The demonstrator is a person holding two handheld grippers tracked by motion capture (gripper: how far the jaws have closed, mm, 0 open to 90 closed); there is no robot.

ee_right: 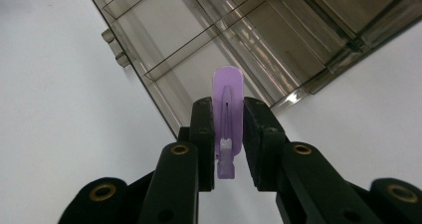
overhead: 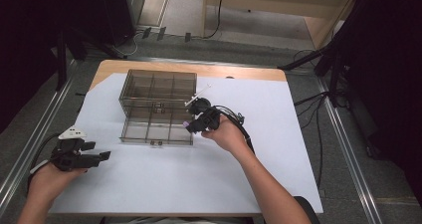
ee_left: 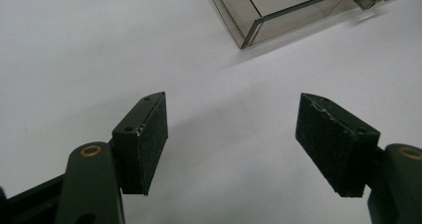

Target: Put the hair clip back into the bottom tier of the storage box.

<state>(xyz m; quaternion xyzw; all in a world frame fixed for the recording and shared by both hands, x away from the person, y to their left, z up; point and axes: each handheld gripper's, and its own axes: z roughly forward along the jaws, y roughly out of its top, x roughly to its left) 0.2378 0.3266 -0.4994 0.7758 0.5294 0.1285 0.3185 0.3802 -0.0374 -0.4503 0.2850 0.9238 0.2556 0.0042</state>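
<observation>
My right gripper (ee_right: 228,134) had its fingers (ee_right: 203,134) closed narrow on a small purple clip (ee_right: 227,109), which stood up between the pads with its rounded end poking above them. In the high view that gripper (overhead: 191,126) sat just at the near right corner of the clear compartment box (overhead: 157,107), the purple piece (overhead: 186,125) close against the box's edge; whether it touched the wall I could not tell. The box lay open on the white sheet (overhead: 164,184) covering the bench (overhead: 119,65), its divided tray toward me and the lid part behind it. From my right gripper's view the box's compartments (ee_right: 259,40) lay just beyond the clip. My left gripper (overhead: 102,156) rested low over the sheet near the bench's left front, well apart from the box, held in my left hand (overhead: 47,179). Its fingers (ee_left: 144,144) stood wide with nothing between them, and a corner of the box (ee_left: 259,20) showed ahead of them.
</observation>
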